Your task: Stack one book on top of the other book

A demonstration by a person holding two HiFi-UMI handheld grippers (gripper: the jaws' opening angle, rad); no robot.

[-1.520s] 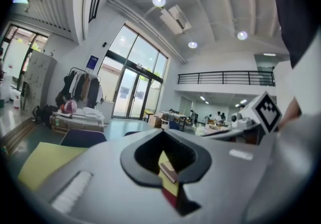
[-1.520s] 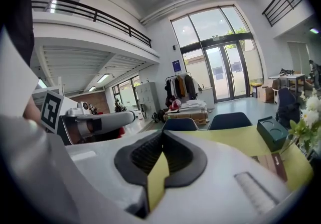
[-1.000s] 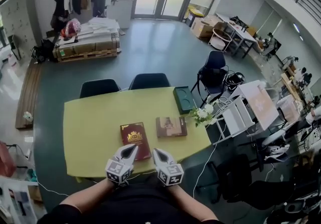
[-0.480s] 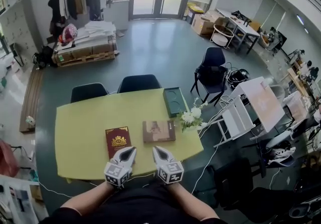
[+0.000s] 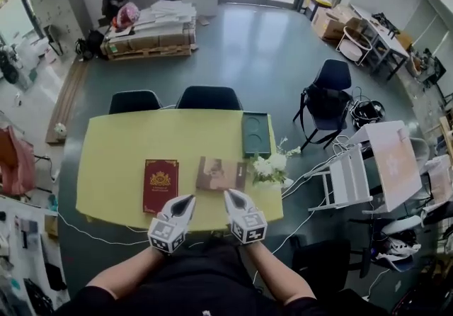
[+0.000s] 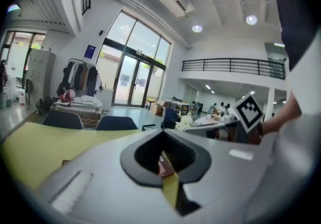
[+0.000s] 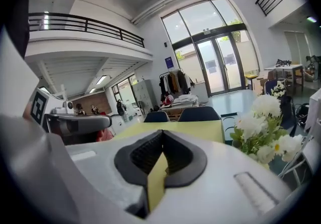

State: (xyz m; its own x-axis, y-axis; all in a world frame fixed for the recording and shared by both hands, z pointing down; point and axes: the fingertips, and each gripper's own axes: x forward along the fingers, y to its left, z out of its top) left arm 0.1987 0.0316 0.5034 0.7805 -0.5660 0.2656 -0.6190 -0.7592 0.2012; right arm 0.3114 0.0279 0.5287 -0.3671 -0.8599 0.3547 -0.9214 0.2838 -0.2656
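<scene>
Left gripper (image 5: 188,200) and right gripper (image 5: 229,194), both closed and empty, at the yellow table's (image 5: 113,155) edge.
Dark red gold-crested book (image 5: 161,184) lies beside brown book (image 5: 221,173), apart.

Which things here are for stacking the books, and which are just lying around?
For the job: red book, brown book, left gripper, right gripper, both grippers shut and empty.
Lying about: green tray, flowers, chairs.
</scene>
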